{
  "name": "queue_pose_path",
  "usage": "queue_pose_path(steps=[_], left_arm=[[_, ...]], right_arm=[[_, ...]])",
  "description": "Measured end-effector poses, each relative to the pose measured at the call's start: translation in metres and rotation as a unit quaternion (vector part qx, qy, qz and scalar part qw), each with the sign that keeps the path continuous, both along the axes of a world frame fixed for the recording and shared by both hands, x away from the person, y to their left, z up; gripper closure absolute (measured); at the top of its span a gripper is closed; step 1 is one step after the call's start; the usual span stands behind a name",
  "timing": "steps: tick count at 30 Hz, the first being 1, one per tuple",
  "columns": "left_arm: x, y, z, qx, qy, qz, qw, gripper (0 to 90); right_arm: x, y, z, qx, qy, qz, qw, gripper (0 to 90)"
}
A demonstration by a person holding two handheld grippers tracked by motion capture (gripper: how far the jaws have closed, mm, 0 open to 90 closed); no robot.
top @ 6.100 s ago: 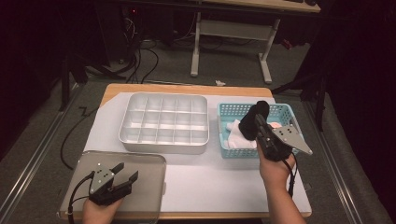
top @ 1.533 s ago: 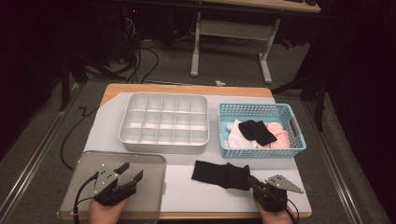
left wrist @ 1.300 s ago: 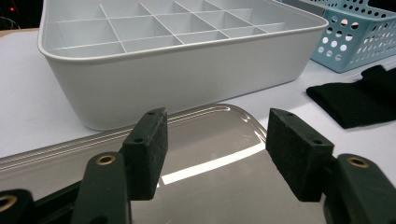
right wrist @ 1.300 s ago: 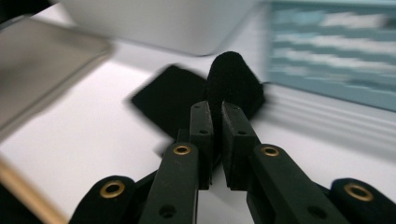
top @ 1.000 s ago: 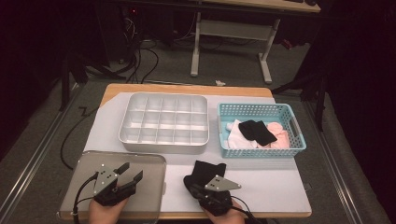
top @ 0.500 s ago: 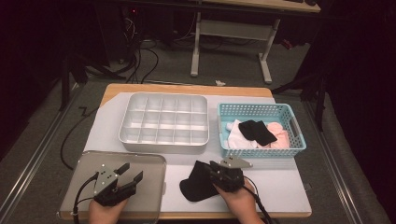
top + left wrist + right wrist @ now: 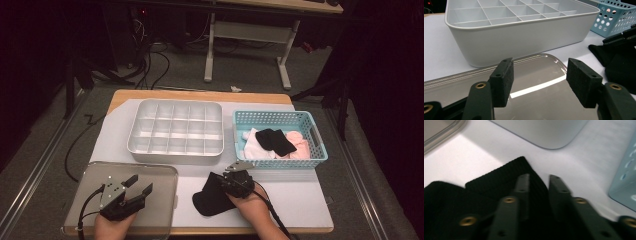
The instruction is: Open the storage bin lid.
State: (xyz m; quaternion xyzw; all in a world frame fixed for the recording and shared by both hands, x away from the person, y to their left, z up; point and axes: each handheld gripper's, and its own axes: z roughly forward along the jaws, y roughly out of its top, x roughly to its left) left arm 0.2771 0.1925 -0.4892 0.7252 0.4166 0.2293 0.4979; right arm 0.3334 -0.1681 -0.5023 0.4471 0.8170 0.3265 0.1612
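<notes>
1. The black sock (image 7: 212, 197) is ribbed knit, folded over itself, lying on the white mat (image 7: 290, 200).
2. It lies under and left of the right gripper (image 7: 539, 185).
3. That gripper's jaws, just closing, pinch a fold of it.

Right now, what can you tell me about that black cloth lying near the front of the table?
The black cloth looks like a soft ribbed knit, perhaps a sock, folded over on itself into a rough, rumpled shape. It lies flat on the white mat, in front of the grey divided tray and left of the blue basket. The right gripper rests on its near-right corner, jaws narrowly apart with a fold of the fabric between them.
</notes>
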Motion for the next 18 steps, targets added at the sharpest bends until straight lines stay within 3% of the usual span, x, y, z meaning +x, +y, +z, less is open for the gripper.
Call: queue_pose_path(steps=[5, 7, 9, 15, 18], left_arm=[[0.000, 0.000, 0.000, -0.001, 0.000, 0.001, 1.0000, 39.3], [0.000, 0.000, 0.000, 0.000, 0.001, 0.000, 1.0000, 39.3], [0.000, -0.001, 0.000, 0.001, 0.001, -0.001, 1.0000, 39.3], [0.000, -0.001, 0.000, -0.001, 0.001, -0.001, 1.0000, 39.3], [0.000, -0.001, 0.001, -0.002, 0.000, -0.001, 1.0000, 39.3]], right_arm=[[-0.004, 0.002, 0.007, 0.000, -0.016, 0.009, 0.9998, 84.5], [-0.008, 0.000, 0.022, 0.020, -0.042, 0.004, 0.9989, 84.4], [-0.009, -0.001, 0.028, 0.028, -0.052, 0.004, 0.9983, 84.3], [-0.019, -0.005, 0.071, 0.062, -0.112, 0.001, 0.9918, 84.2], [-0.023, -0.005, 0.088, 0.081, -0.138, -0.001, 0.9871, 84.2]])
